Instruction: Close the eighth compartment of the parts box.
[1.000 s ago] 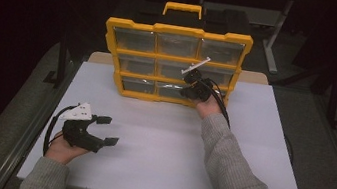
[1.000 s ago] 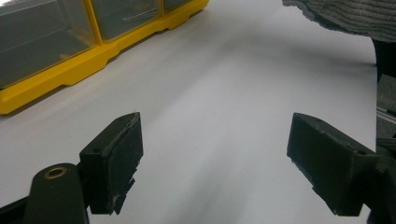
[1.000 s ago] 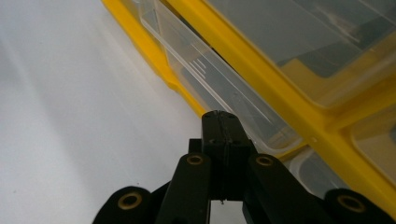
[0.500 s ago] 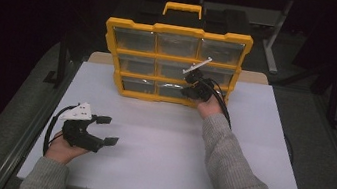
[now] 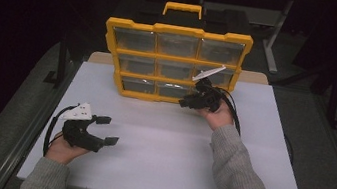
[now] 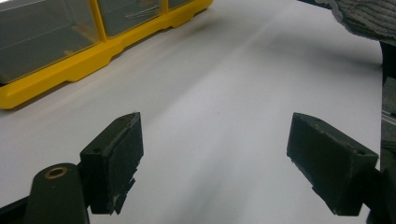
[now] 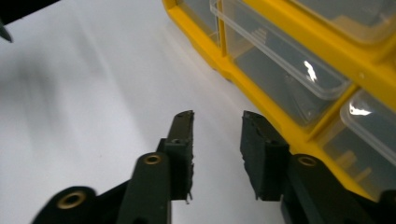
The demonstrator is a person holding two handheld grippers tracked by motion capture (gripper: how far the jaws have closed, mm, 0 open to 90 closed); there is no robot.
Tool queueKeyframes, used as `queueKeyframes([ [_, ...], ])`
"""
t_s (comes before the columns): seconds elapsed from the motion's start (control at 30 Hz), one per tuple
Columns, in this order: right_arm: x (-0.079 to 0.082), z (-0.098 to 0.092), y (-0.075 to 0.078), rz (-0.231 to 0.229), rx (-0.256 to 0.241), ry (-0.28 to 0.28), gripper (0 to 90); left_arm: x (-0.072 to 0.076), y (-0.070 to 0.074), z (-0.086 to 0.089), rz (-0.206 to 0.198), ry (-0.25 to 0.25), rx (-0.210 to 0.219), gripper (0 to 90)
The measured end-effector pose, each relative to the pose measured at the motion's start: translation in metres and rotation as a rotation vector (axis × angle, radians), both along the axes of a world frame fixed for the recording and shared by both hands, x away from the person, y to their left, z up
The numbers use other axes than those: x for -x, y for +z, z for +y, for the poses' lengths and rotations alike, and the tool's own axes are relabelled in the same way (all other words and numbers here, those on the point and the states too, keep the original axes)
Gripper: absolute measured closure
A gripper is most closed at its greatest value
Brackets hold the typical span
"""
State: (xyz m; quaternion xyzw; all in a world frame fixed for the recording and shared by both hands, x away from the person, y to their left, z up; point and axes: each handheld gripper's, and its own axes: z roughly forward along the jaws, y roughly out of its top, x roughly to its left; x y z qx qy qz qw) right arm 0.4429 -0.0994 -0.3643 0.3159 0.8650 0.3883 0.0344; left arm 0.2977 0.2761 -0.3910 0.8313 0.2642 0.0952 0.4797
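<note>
From the high view, a yellow organiser case (image 5: 175, 64) with clear-fronted compartments stands upright on its edge at the far middle of the white counter (image 5: 167, 160), its carry handle on top and its bins facing the person. The right tool (image 5: 186, 102) is held low against the case's bottom row, right of centre, its tips just beside the yellow lower frame; the right hand (image 5: 218, 116) grips it from behind, a grey sleeve (image 5: 239, 181) runs back to the near edge, and a cable loops off to the right. The left tool (image 5: 106, 131) rests at the near left of the counter, well apart from the case, with its jaws spread and nothing between them, the left hand (image 5: 65, 147) beneath it. In the left gripper view, the two black jaws stand wide apart over bare white counter (image 6: 224, 116), released, and the case (image 6: 70, 65) lies at the far left with its yellow bottom rail resting on the surface; a bit of grey sleeve (image 6: 364, 18) shows at the far right corner. In the right gripper view, the jaws are partly open with a narrow gap, gripping nothing, and they hang just above the counter (image 7: 84, 93) right beside the case's (image 7: 280, 116) lower yellow rail, whose clear bins run off to the right.
</note>
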Motion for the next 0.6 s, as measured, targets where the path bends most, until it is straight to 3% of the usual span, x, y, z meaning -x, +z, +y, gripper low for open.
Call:
queueKeyframes([
  [0.1,0.002,-0.01,-0.001,-0.015,-0.008,0.001,55.5,-0.001,-0.002,0.002,0.005,0.003,-0.012,18.1],
  [0.3,0.01,-0.028,-0.005,0.017,-0.06,-0.016,48.5,-0.001,-0.004,0.003,0.014,0.02,0.006,17.9],
  [0.6,0.024,-0.046,-0.009,0.009,-0.069,-0.043,42.5,-0.002,-0.007,0.004,0.022,0.046,0.01,17.9],
])
